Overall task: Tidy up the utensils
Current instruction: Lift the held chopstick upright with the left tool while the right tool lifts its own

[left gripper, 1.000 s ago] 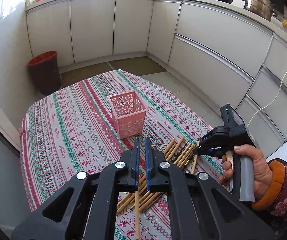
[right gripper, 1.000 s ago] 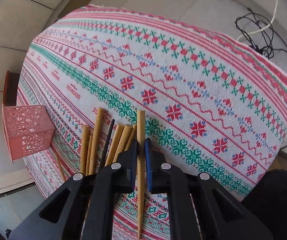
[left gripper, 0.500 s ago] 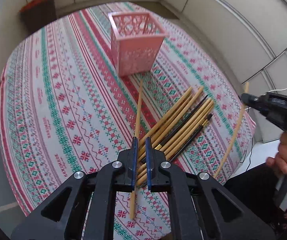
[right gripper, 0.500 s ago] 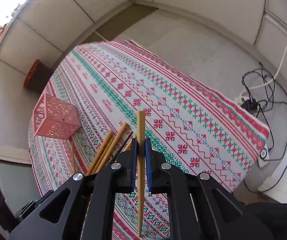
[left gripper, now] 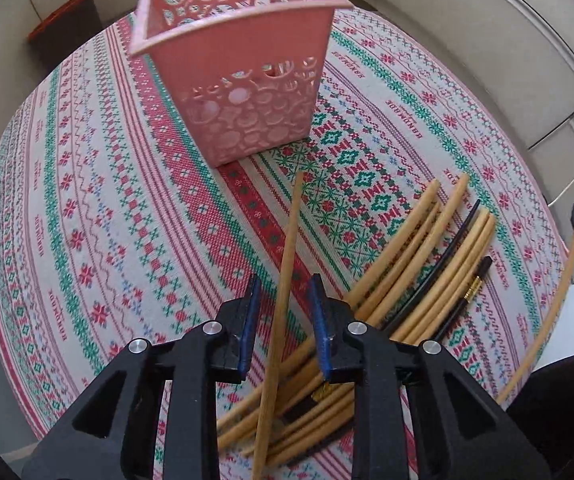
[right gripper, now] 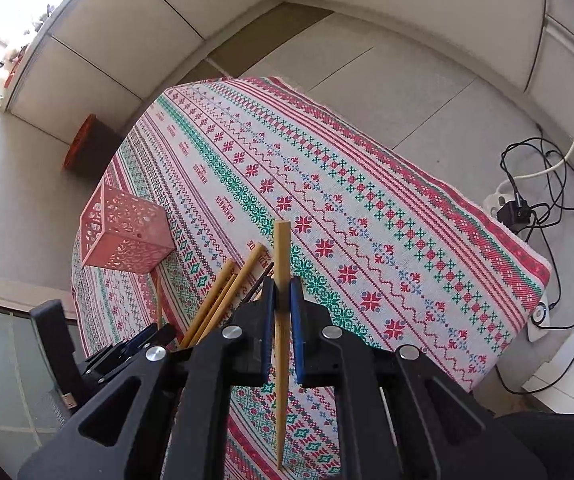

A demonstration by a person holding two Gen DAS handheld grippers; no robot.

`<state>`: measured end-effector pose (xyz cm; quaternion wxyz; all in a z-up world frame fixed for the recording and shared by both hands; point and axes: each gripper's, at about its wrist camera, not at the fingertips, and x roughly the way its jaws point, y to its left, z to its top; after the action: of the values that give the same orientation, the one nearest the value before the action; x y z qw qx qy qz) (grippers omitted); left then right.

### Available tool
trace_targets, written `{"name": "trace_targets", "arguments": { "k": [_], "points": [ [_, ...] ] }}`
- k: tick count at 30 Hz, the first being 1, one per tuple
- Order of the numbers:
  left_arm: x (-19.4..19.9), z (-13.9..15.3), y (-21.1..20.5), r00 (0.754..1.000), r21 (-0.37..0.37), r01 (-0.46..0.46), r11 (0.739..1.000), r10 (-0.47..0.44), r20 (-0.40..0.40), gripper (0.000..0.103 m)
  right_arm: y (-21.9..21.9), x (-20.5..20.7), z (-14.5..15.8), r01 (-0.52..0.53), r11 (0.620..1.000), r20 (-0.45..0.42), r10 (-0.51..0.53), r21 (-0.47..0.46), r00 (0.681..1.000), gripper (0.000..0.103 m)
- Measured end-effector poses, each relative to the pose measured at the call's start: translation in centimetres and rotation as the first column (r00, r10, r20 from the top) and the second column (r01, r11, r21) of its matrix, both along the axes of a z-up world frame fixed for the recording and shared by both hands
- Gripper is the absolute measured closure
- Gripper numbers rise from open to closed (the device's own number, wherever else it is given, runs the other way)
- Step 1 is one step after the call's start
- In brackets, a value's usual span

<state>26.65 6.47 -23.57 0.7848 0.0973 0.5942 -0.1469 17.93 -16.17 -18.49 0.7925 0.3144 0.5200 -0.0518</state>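
Observation:
A pink perforated basket [left gripper: 239,76] stands upright on the patterned tablecloth [left gripper: 87,208]; it also shows in the right wrist view [right gripper: 123,236]. My left gripper [left gripper: 285,320] is open, low over the cloth, with a loose wooden chopstick [left gripper: 287,268] between its pads pointing at the basket. A pile of wooden and black chopsticks [left gripper: 427,264] lies to its right. My right gripper [right gripper: 283,308] is shut on a wooden chopstick [right gripper: 281,256] and holds it above the table; that chopstick shows at the right edge of the left wrist view [left gripper: 563,288].
A dark bin with a red rim [right gripper: 87,148] stands on the floor beyond the table. White cabinets [right gripper: 167,28] line the walls. A power strip and black cables [right gripper: 523,204] lie on the floor to the right of the table.
My left gripper has opened, letting go of its chopstick, and has moved closer to the basket. My right gripper has lifted higher with its chopstick.

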Motion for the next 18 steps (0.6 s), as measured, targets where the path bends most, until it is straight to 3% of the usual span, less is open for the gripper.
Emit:
{"name": "trace_targets", "arguments": {
  "k": [1,4,9,18],
  "points": [
    [0.0,-0.1,-0.2,1.000,0.004,0.007,1.000,-0.007,0.003,0.096,0.0,0.0,0.0,-0.002,1.000,0.003,0.002,0.004,1.000,0.095],
    [-0.9,1.2,-0.2,0.998,0.002,0.023,1.000,-0.023,0.058,0.097,0.2,0.0,0.6,-0.019,1.000,0.025,0.019,0.015,1.000,0.095],
    [-4.3,6.0,1.8,0.986,-0.088,0.006,0.996,0.009,0.166,0.098,0.9,-1.0,2.4,-0.073,0.997,0.087,0.071,0.013,0.994,0.095],
    [-11.2,13.4,4.1,0.921,-0.263,-0.067,0.963,0.161,0.355,0.098,2.6,-4.6,8.4,-0.142,0.984,0.245,0.164,-0.104,0.955,0.095]
  ]
}}
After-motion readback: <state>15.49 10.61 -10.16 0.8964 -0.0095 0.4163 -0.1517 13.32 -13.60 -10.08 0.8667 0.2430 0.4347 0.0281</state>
